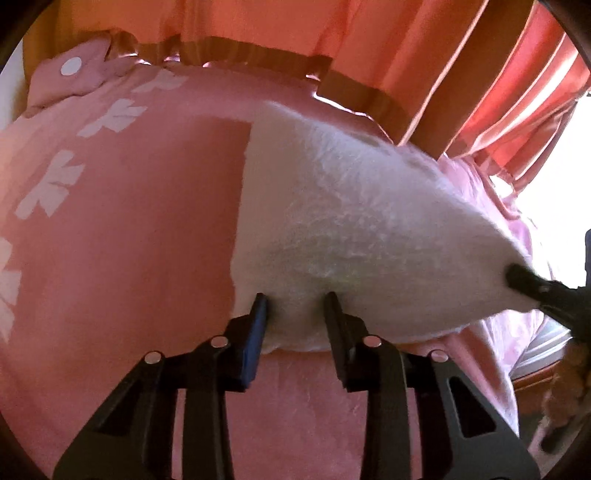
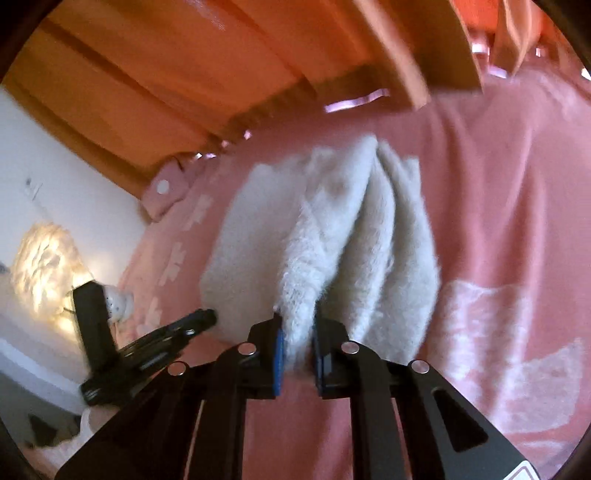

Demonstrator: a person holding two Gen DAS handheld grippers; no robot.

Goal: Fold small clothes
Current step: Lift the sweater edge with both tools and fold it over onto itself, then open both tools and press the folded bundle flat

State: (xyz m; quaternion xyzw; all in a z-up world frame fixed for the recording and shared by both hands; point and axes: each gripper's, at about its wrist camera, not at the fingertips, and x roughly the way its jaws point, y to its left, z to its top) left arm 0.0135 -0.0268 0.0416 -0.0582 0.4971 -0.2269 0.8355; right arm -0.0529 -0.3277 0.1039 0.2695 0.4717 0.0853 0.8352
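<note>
The left gripper (image 1: 295, 306) stood lowest in its own view, its jaws apart with the near hem of a white fluffy garment (image 1: 351, 229) bulging between them; whether the pads actually pressed the cloth could not be told. In the right wrist view the right gripper (image 2: 297, 328) had its jaws clamped together on a pinched ridge of the same garment (image 2: 325, 236), lifting that corner so the fabric fell away in soft folds. Each gripper showed at the edge of the other's view, both at the garment's near edge. The garment lay on a pink bedspread (image 1: 129, 221) printed with white flower shapes, spread over a bed. Beyond it a pink pillow (image 1: 74, 81) with a white dot sat at the bed's far corner. Orange curtains (image 1: 369, 33) hung behind the bed.
</note>
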